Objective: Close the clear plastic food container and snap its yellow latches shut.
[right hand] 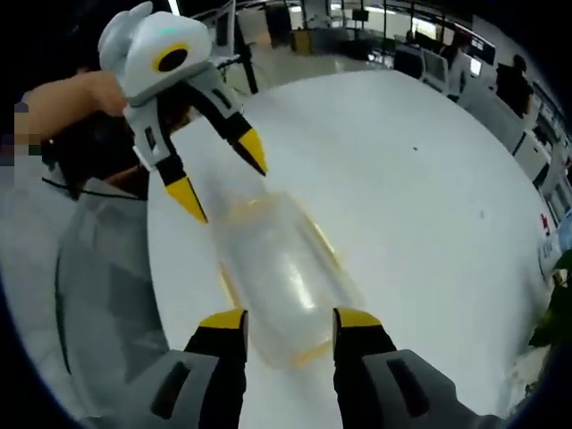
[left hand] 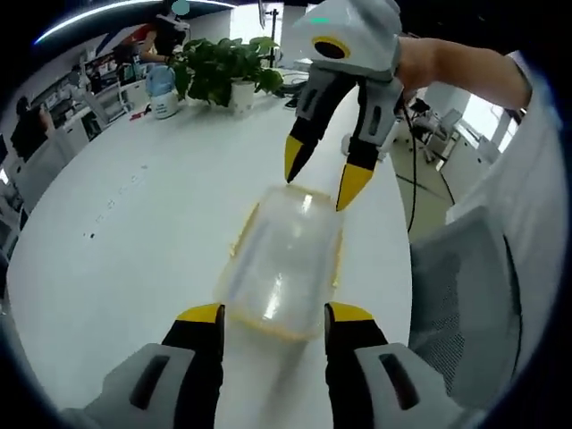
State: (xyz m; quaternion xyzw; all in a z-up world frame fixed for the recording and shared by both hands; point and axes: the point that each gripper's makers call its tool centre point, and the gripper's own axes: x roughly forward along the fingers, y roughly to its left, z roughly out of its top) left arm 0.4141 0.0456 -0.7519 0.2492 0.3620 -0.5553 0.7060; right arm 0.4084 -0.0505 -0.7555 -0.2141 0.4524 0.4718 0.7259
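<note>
A clear plastic food container (left hand: pixel 281 264) with its lid on lies lengthwise on the white table (left hand: pixel 134 223). Yellow latches (left hand: pixel 239 234) run along its sides; whether they are snapped down I cannot tell. My left gripper (left hand: pixel 275 315) is open, its yellow-tipped jaws straddling the container's near end. My right gripper (left hand: pixel 322 177) comes in from the far end, open, its tips just above the container's far edge. In the right gripper view the container (right hand: pixel 281 268) lies between the open right gripper (right hand: pixel 290 319) and the open left gripper (right hand: pixel 222 177).
A potted plant (left hand: pixel 228 71) and a blue-topped bottle (left hand: pixel 163 89) stand at the far side of the table. A grey mesh chair (left hand: pixel 465 295) sits beyond the table edge near the container. People sit at desks in the background.
</note>
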